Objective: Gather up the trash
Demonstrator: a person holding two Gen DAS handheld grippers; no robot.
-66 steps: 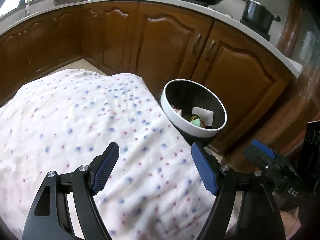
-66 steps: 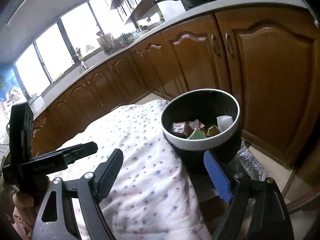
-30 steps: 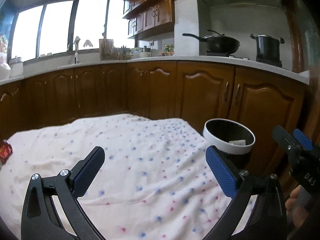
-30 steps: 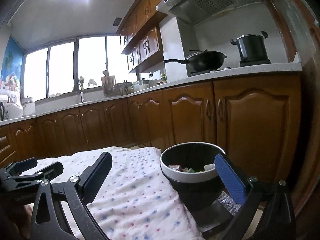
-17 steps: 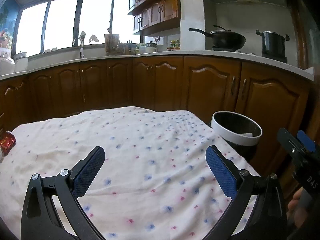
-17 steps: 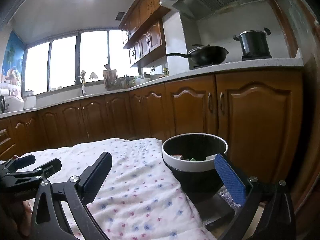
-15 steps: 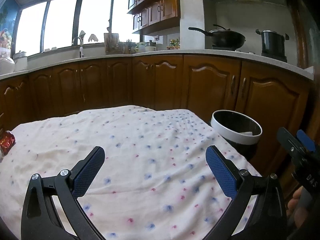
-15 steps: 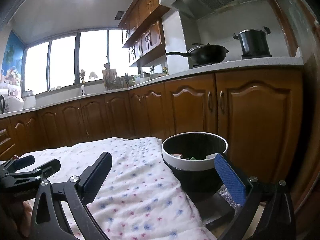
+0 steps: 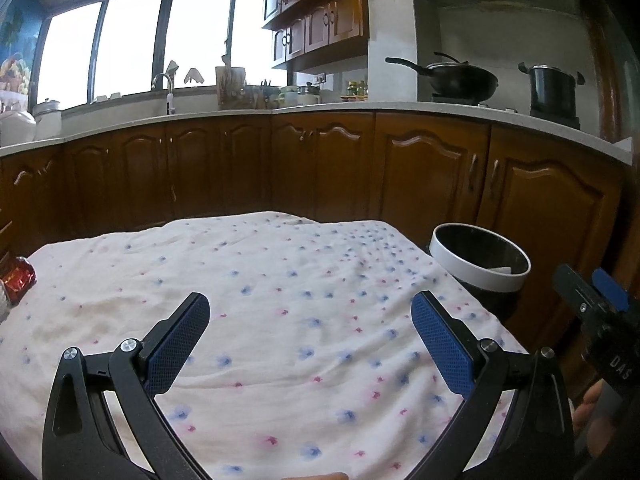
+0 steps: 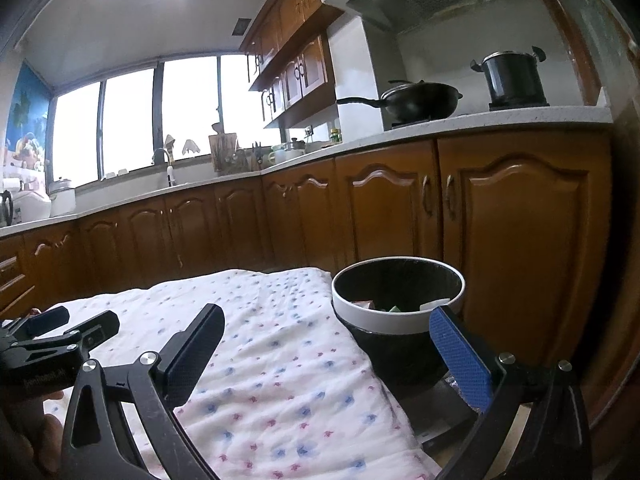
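Left gripper: spread wide, nothing held, raised above floral tablecloth, presumably between pickups.
Right gripper: likewise agape and unladen, facing bin.
Trash bin: off table's right edge, within dropping reach; scraps inside.
Red wrapper: at cloth's far left edge, apparently uncollected.

The left gripper is held level with its blue-padded fingers spread wide, nothing between them. The right gripper is likewise wide apart and empty, its fingers pointing forward. Each gripper shows beside the other's fingers, side by side.
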